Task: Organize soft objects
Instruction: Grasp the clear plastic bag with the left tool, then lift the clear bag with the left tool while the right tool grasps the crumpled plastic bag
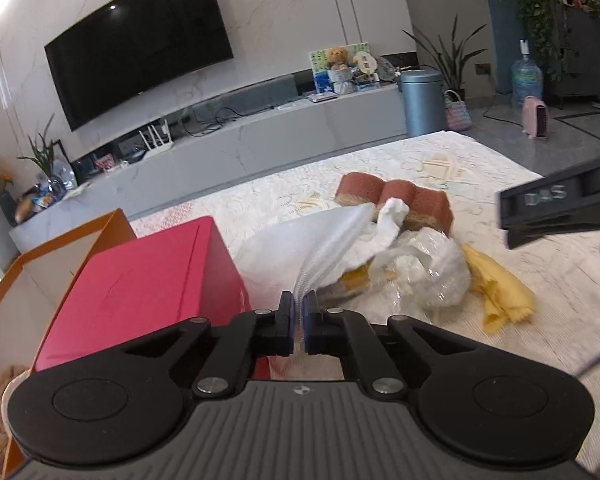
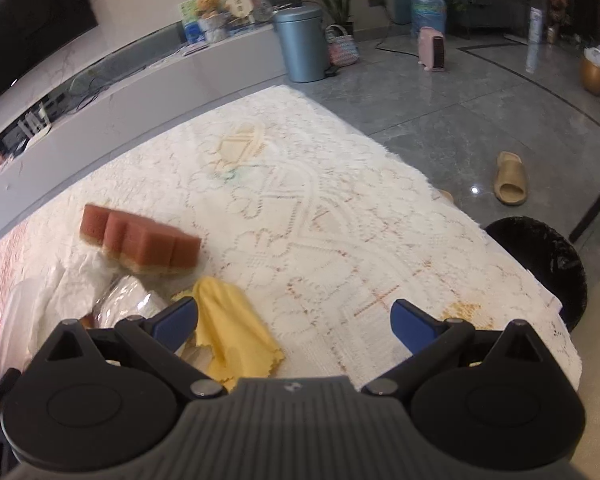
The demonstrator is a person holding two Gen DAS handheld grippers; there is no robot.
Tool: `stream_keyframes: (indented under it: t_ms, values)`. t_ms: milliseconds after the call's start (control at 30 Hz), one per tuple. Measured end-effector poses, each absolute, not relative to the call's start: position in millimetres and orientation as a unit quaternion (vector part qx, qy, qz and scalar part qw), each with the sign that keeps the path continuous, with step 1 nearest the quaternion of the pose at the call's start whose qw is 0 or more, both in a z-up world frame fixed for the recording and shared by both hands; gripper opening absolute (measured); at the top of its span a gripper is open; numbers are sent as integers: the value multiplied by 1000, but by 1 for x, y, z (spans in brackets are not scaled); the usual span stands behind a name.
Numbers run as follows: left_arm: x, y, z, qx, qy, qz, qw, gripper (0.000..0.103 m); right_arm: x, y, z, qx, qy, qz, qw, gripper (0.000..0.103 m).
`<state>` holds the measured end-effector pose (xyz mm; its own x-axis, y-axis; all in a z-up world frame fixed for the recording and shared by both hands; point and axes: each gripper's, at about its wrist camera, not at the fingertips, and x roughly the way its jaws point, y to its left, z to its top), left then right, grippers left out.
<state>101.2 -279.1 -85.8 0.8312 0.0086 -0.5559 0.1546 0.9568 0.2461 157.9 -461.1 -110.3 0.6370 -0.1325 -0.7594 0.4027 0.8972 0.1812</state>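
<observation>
One lace tablecloth (image 2: pixel 340 208), cream with a cut-out flower pattern, covers the table I work over, and grey polished floor tiles stretch beyond its edge. A long pale TV console (image 1: pixel 260 140) runs along the marble wall under one black television (image 1: pixel 140 40); beside its end stands one blue-grey bin (image 1: pixel 420 102), with one water jug (image 1: pixel 526 80) and one pink heater (image 1: pixel 536 118) further off. One tan slipper (image 2: pixel 510 178) lies on the tiles.

On the cloth I count one brick-red sponge (image 2: pixel 140 240) with a tan underside, one yellow cloth (image 2: pixel 236 320) (pinked edges, crumpled), one crinkled clear plastic bag (image 1: pixel 424 268), and one white mesh laundry bag (image 1: pixel 324 240). One red box (image 1: pixel 148 280) sits at the left, against an orange box (image 1: pixel 60 240).

My left gripper (image 1: pixel 299 320) is clamped on a gathered corner of the white mesh bag, which fans out ahead toward the sponge, draped over the pile. My right gripper (image 2: pixel 294 326) hangs above the tablecloth with its blue pads spread wide, holding nothing, the yellow cloth just under its left finger.
</observation>
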Motion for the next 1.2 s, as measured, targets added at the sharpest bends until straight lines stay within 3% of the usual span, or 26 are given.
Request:
stream_keyframes:
  t_ms: [433,533,567,600,800,933,1033,1200]
  values:
    - [64,-236,-108,71,418,-127,897,12,147,-449,-97,148,402,-131,894,100]
    - [67,-235,-114,52,413,-132,899,34,145,-450,-99,150,405,-132,892,100]
    - [67,-235,-114,43,405,-142,902,58,145,-449,-99,148,407,-132,892,100]
    - [66,-237,-112,40,399,-159,902,74,146,-448,-99,144,409,-132,891,100]
    - [61,-248,-97,29,361,-217,907,85,156,-442,-106,106,425,-138,888,100]
    - [73,-252,-96,-13,353,-143,925,88,157,-442,-108,96,429,-139,887,100]
    - [93,-252,-102,-65,390,-56,917,88,152,-444,-105,92,423,-144,890,100]
    - [107,-249,-109,-117,395,4,911,88,148,-453,-102,147,413,-121,891,100]
